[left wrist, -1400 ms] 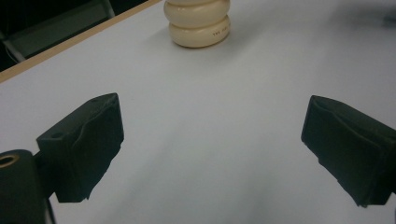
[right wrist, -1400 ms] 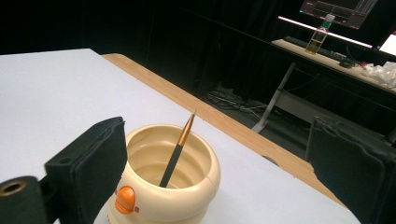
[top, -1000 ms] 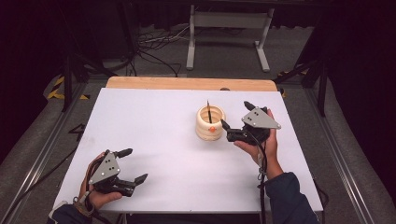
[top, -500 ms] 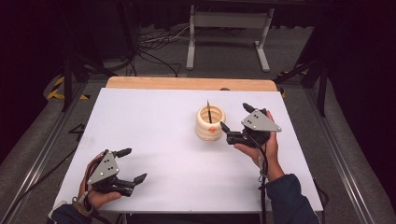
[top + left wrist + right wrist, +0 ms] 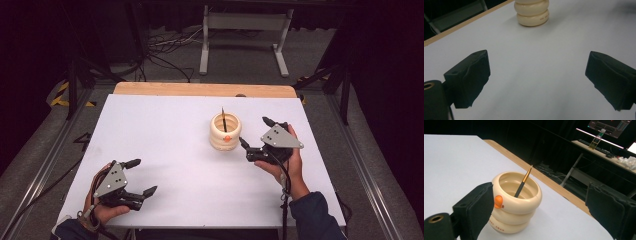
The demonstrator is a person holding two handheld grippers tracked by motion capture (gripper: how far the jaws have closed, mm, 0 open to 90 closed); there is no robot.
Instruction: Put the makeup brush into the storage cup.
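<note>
A: Right gripper [image 5: 254, 135] — jaws spread wide, nothing held. It sits just right of the cream ringed pen holder [image 5: 225, 132], not touching it in the high view.

B: Holder's position?

A: Upright on the white table [image 5: 165, 125], right of centre, toward the far edge. A dark pen [image 5: 523, 181] with an orange-gold tip stands inside, leaning against the rim. An orange mark [image 5: 498, 201] shows on the holder's side; in the right gripper view the near jaw overlaps it.

B: Left gripper [image 5: 141, 177]?

A: Near the table's front left corner, jaws wide apart, empty, bare table between them. Well apart from the holder, which sits far ahead in the left gripper view.
</note>
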